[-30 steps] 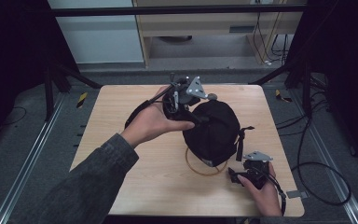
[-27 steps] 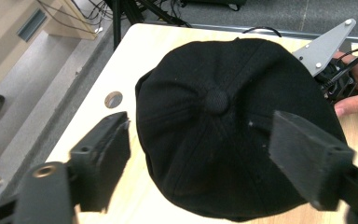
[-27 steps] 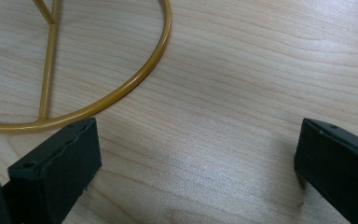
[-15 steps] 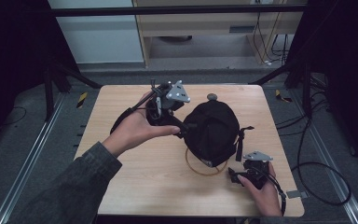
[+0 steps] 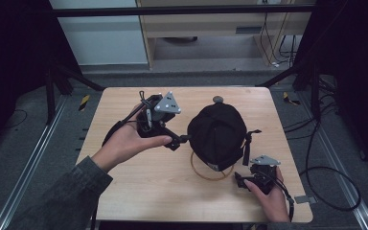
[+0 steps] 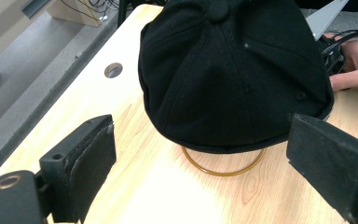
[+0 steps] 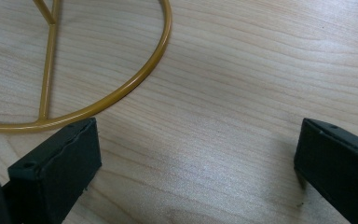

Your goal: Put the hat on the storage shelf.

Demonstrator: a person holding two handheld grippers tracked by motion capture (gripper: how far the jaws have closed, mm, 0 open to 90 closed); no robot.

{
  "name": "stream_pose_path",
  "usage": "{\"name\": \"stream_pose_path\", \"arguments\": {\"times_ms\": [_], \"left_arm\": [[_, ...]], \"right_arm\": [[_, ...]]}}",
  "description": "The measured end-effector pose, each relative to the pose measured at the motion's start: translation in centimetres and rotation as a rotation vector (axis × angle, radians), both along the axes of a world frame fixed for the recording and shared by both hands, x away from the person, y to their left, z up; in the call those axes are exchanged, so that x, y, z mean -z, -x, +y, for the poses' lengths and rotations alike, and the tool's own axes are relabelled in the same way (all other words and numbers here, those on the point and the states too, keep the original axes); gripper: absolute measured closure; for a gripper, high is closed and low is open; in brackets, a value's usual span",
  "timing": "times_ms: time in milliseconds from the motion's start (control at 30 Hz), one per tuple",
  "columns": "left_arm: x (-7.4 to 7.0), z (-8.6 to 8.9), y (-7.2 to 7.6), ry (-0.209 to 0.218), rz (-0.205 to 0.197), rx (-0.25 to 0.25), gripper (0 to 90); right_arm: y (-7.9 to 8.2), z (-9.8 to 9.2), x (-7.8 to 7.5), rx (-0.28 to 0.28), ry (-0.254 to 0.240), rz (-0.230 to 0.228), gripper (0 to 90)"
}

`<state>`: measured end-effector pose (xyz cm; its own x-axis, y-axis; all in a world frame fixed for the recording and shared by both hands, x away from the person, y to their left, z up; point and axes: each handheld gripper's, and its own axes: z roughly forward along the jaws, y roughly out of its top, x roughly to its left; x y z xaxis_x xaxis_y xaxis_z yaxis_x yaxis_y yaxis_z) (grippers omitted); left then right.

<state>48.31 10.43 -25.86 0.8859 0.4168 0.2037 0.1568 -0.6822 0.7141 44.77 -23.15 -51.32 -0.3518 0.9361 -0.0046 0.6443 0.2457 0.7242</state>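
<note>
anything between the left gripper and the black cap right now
Nothing visible. In the left gripper view, the open jaws of the left gripper frame the black cap on its gold wire stand, with only bare table between. The right gripper sits off at the cap's far side.

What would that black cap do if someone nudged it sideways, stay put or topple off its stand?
The black cap looks like soft cloth, so it would probably dent and flop rather than hold firm. It sits draped over a thin gold wire stand, which seems light and would likely slide or tip on the smooth wooden table. Its loose strap might snag.
</note>
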Motion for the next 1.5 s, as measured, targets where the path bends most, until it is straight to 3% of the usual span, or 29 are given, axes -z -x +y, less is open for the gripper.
{"name": "stream_pose_path", "arguments": {"times_ms": [267,567,667,833,1200,1500], "left_arm": [[1.1,2.0,0.3,0.001,0.004,-0.031,6.2],[4.3,5.1,0.8,-0.039,0.034,-0.069,5.5],[5.3,6.1,0.9,-0.027,0.055,-0.079,5.2],[6.9,7.5,0.9,-0.046,0.075,-0.096,5.1],[8.2,8.5,1.3,-0.046,0.073,-0.107,4.8],[10.3,9.5,1.4,-0.061,0.086,-0.13,4.6]], "right_arm": [[0.0,0.0,0.0,0.0,0.0,0.0,0.7],[0.0,0.0,0.0,0.0,-0.002,0.0,0.6],[0.0,0.0,0.0,0.0,-0.002,0.0,0.6],[0.0,0.0,0.0,0.0,-0.002,0.0,0.6],[0.0,0.0,0.0,0.0,-0.002,0.0,0.7],[0.0,0.0,0.0,0.0,-0.002,0.0,0.6]]}}
